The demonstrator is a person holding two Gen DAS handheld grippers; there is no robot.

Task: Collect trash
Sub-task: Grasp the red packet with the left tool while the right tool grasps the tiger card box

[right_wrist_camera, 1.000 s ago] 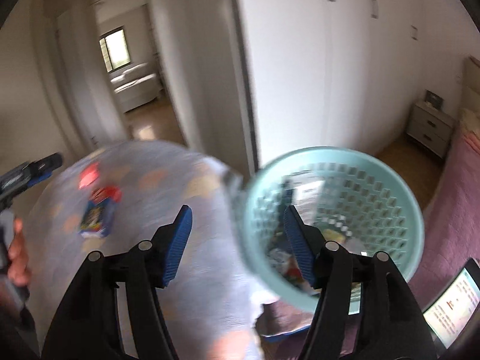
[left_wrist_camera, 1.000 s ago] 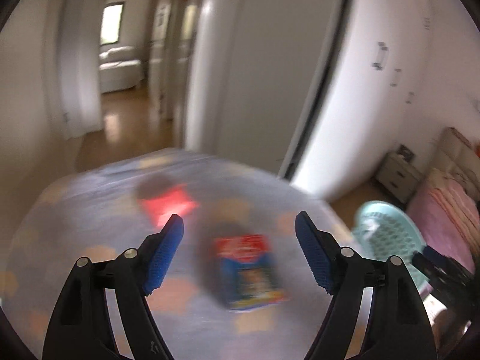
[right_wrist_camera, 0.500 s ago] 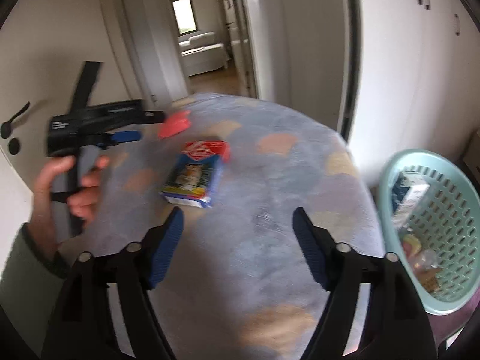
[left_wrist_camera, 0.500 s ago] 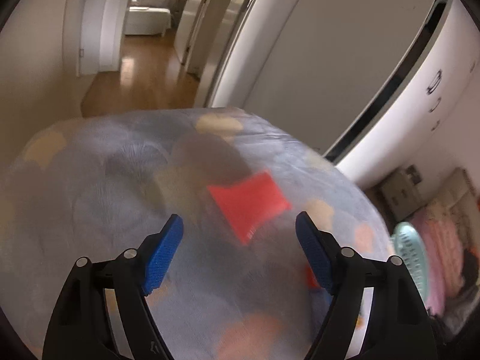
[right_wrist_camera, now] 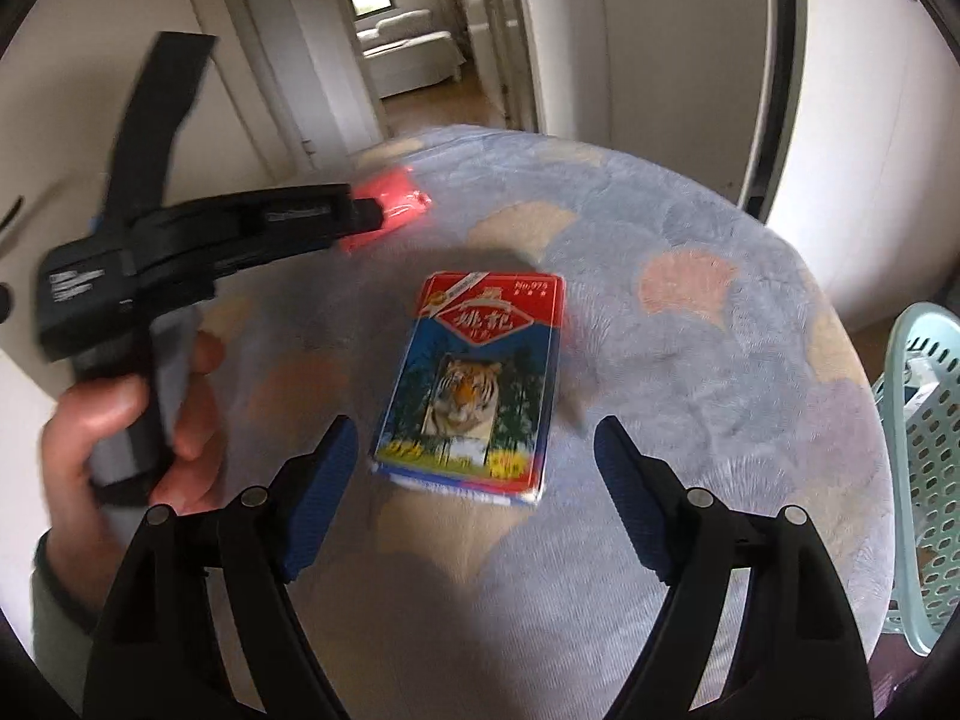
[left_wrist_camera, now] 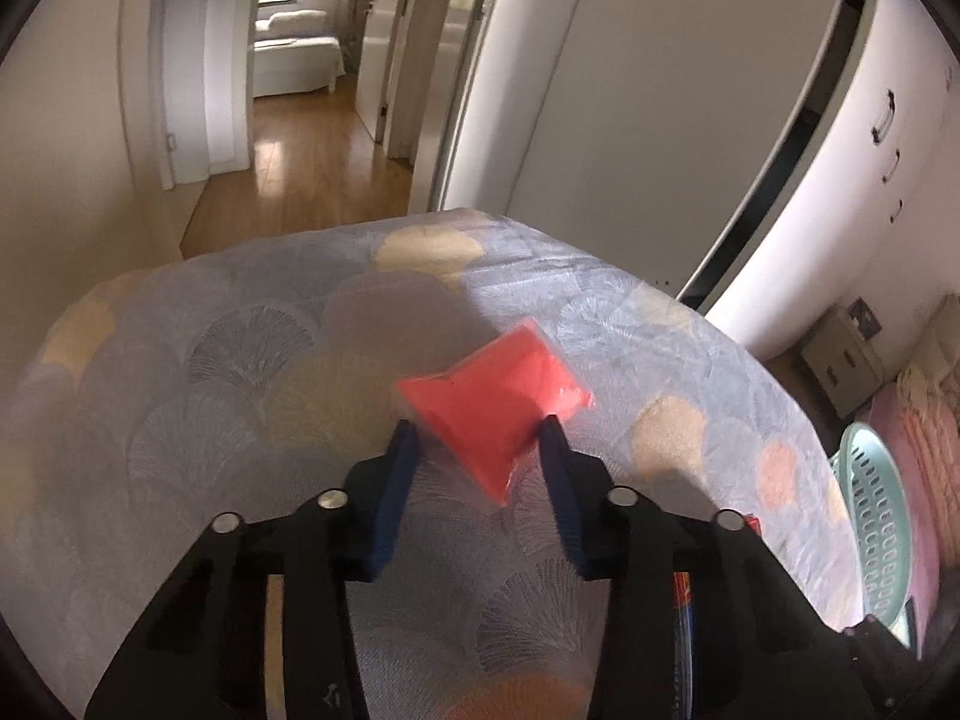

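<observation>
Left tongs (left_wrist_camera: 477, 450) are closing on the red packet (left_wrist_camera: 501, 402) at the tabletop's (left_wrist_camera: 240, 360) far side; a corner-only grip may slip. Right tongs (right_wrist_camera: 474, 450) stand wide open and empty, the tiger card box (right_wrist_camera: 474, 384) just beyond them; the basket (right_wrist_camera: 924, 480) stands right.

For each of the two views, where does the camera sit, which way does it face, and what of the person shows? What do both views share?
Left wrist: sits on the left gripper, looking down along its closing fingers at the red packet between them on the patterned cover; no hand shows.
Right wrist: sits on the right gripper, open, facing down at the tiger box; the person's left hand shows.
Shared: the red packet, the patterned cover, the green basket.
</observation>
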